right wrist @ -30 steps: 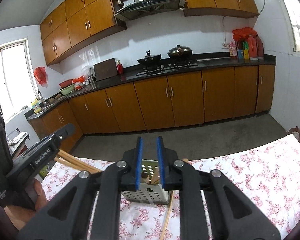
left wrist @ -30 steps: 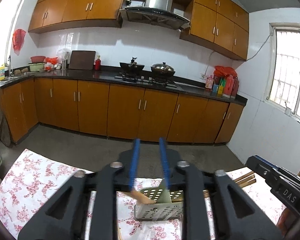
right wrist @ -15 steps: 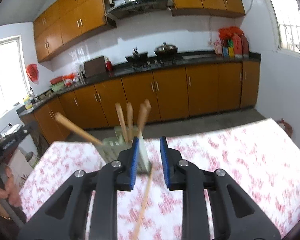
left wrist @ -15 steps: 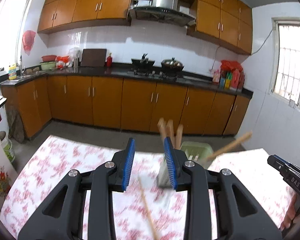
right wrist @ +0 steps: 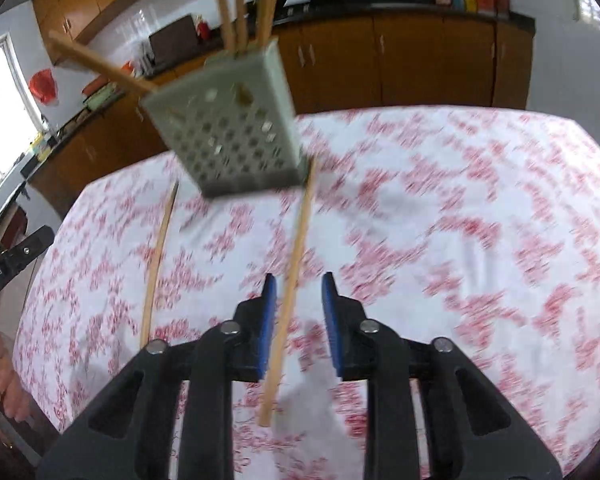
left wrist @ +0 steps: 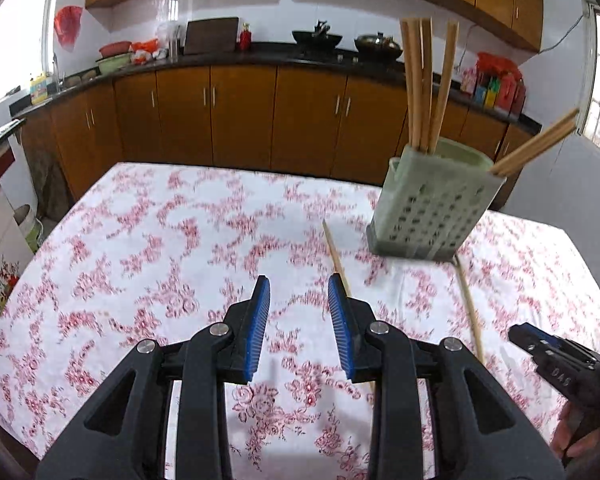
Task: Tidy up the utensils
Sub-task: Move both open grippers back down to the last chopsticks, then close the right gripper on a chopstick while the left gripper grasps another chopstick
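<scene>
A pale green perforated utensil holder [left wrist: 432, 204] stands on the floral tablecloth with several wooden chopsticks [left wrist: 420, 84] upright in it and one leaning out to the side [left wrist: 536, 148]. It also shows in the right wrist view [right wrist: 228, 128]. Two loose chopsticks lie on the cloth, one [left wrist: 336, 256] by my left gripper and one [left wrist: 470, 304] further right. In the right wrist view they lie at left [right wrist: 156, 260] and centre [right wrist: 292, 284]. My left gripper [left wrist: 298, 320] is open and empty. My right gripper [right wrist: 298, 312] is open over the centre chopstick.
The table [left wrist: 140, 260] has a white cloth with red flowers. Behind it stand brown kitchen cabinets [left wrist: 240, 116] and a dark counter with pots. The other gripper's body shows at the lower right of the left wrist view [left wrist: 556, 360].
Both grippers have pulled back from the holder and tilted down toward the table. The holder now stands farther off and the loose chopsticks have come into view.
</scene>
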